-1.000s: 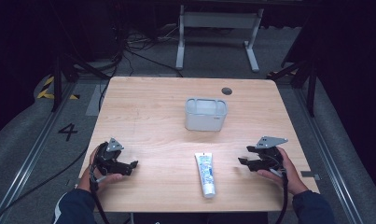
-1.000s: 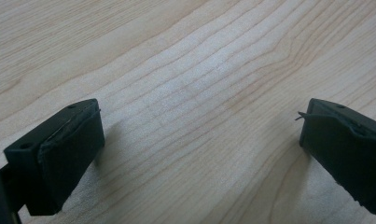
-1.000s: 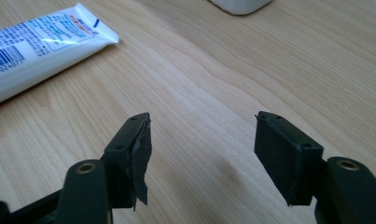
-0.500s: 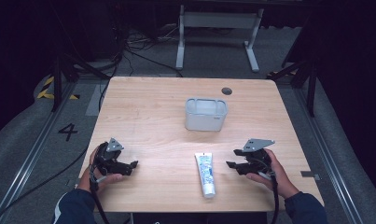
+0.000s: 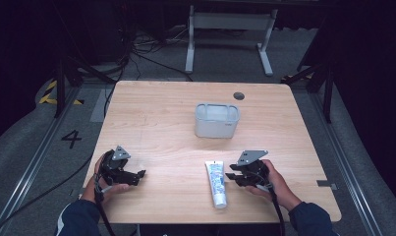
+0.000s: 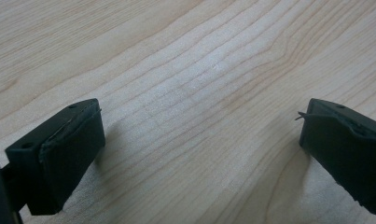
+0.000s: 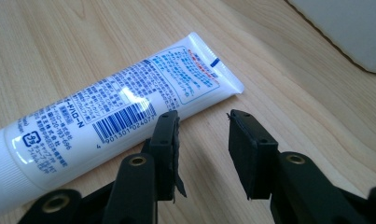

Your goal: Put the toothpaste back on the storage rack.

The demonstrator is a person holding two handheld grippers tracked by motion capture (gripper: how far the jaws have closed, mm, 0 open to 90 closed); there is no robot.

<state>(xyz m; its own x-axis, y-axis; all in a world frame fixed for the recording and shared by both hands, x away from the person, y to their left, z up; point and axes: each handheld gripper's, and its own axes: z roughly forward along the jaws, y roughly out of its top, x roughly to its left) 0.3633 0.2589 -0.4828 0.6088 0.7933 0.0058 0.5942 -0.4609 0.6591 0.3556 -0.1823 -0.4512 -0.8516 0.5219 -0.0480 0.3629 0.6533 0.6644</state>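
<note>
A white toothpaste tube [image 5: 216, 183] with blue print lies on the wooden table [image 5: 161, 123] near its front edge, cap toward the person. My right gripper [image 5: 230, 178] is just right of the tube. In the right gripper view its jaws [image 7: 202, 119] have just been closing and stand drawn in to a narrow gap with nothing between them; the tube [image 7: 106, 121] lies just beyond the left fingertip, its flat crimped end ahead. My left gripper [image 5: 139, 177] rests at the front left, and its jaws [image 6: 199, 135] stand wide open over bare wood.
A grey rectangular container [image 5: 217, 119] stands at the table's middle, behind the tube; its corner [image 7: 349, 28] shows in the right gripper view. A small dark round mark [image 5: 239, 95] sits near the far edge. A metal frame [image 5: 230, 29] stands on the floor beyond.
The right hand has slid left toward the tube, and its jaws have drawn together. The left hand and the tube have stayed put.
</note>
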